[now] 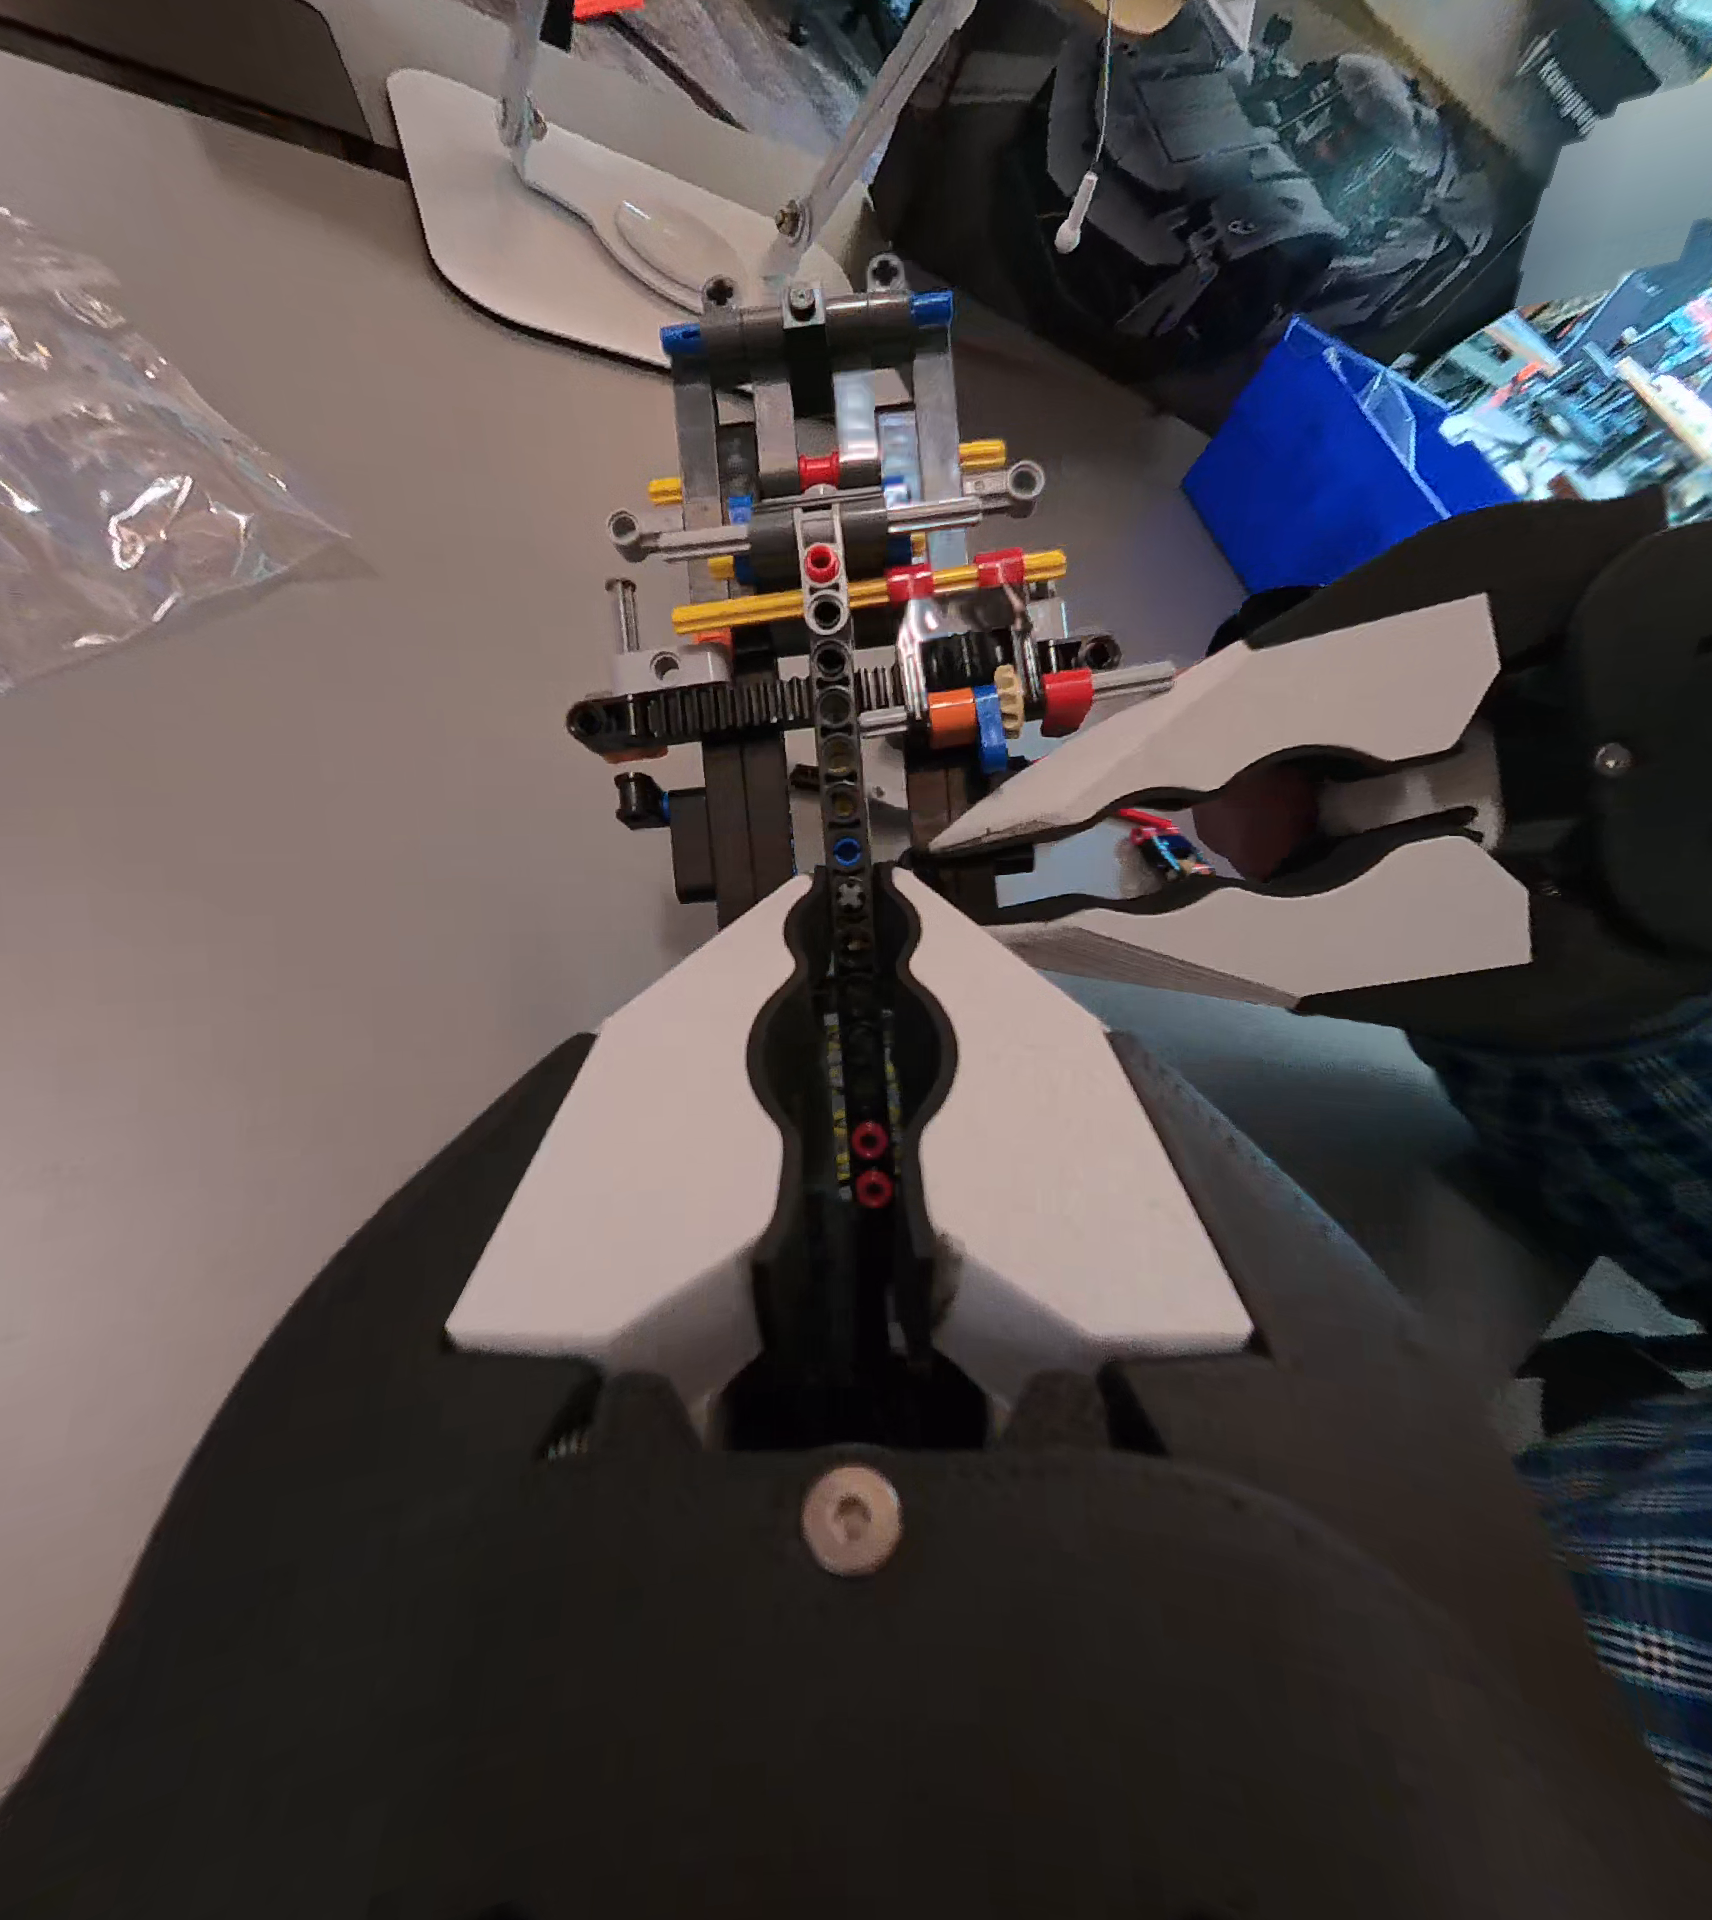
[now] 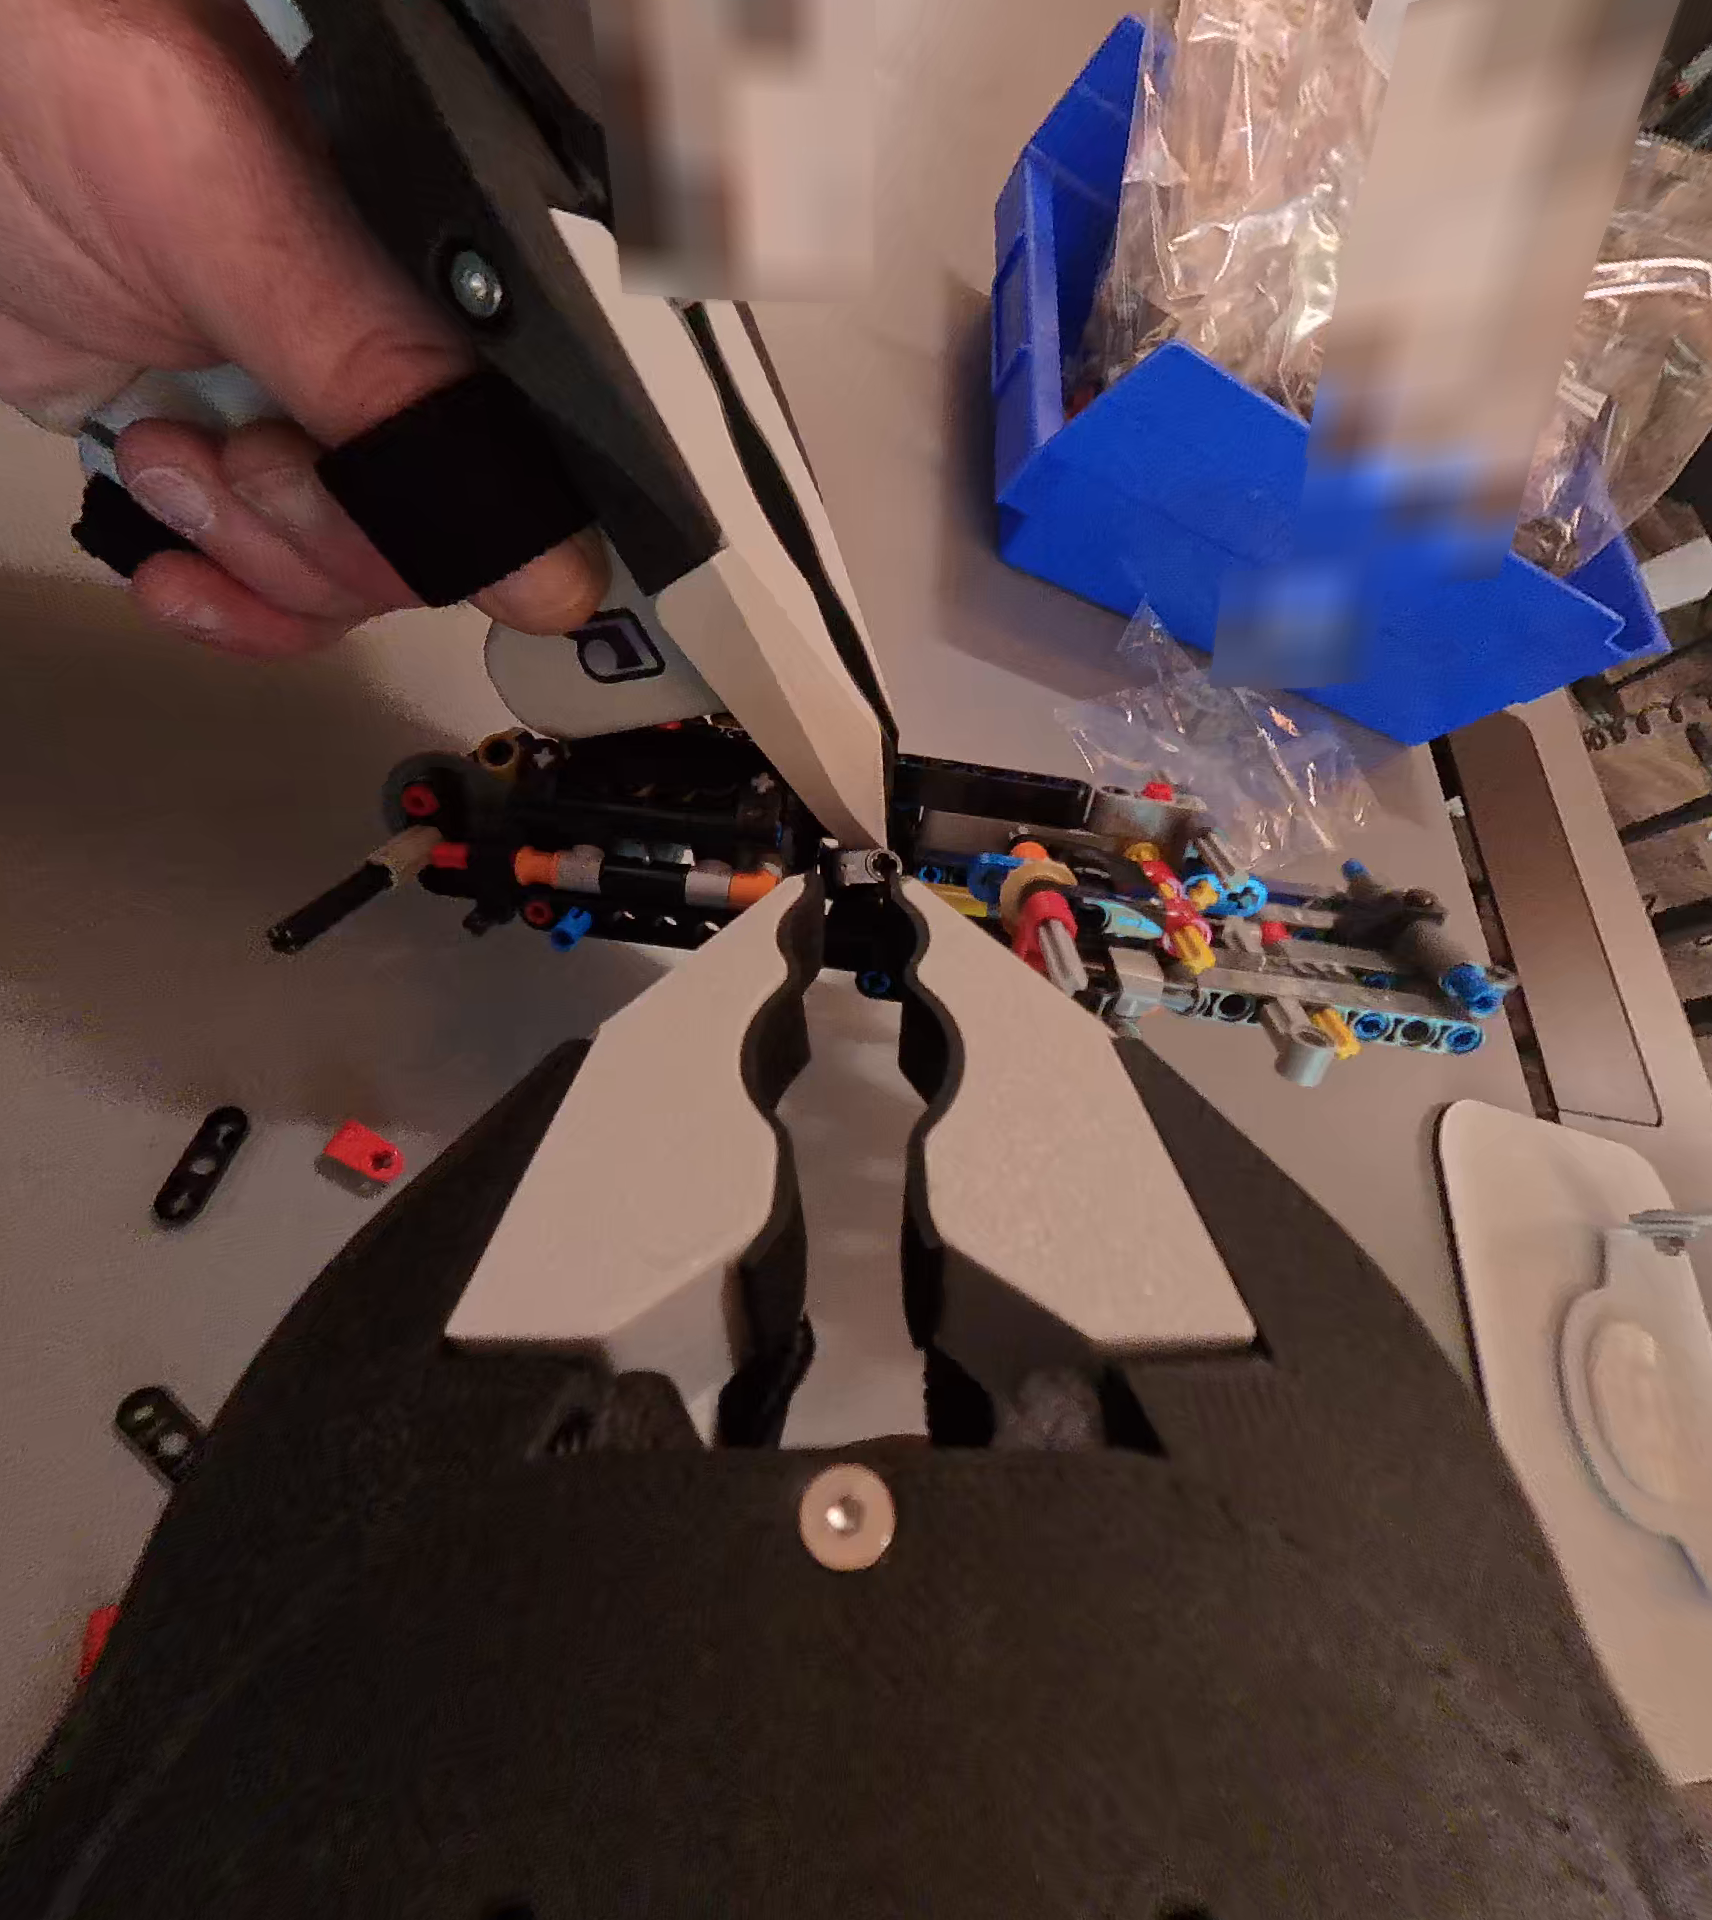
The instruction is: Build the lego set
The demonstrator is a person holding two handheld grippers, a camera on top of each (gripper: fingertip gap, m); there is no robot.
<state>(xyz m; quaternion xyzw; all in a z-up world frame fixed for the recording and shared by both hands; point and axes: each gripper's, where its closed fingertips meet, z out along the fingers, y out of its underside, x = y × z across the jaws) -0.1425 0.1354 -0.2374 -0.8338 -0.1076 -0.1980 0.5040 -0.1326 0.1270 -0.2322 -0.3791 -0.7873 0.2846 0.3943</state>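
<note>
The lego model (image 1: 831,582) is a long build of black and grey beams with yellow axles and red and blue pins. It lies on the grey table (image 1: 312,935). My left gripper (image 1: 852,883) is shut on the model's long black beam (image 1: 831,717), which runs back between its fingers. In the right wrist view the model (image 2: 1195,935) lies crosswise and the left gripper (image 2: 878,821) comes down on it from above. My right gripper (image 2: 850,883) is closed to a narrow gap on a small grey piece (image 2: 871,862) at the model's middle, right beside the left tips; it also shows in the left wrist view (image 1: 945,862).
A blue bin (image 2: 1195,499) with clear plastic bags (image 2: 1247,208) stands behind the model. Loose parts lie to the left: a short black beam (image 2: 200,1164), a red piece (image 2: 360,1153), another black beam (image 2: 156,1429). A white stand base (image 2: 1579,1403) is at the right. A crumpled bag (image 1: 52,436) lies at left.
</note>
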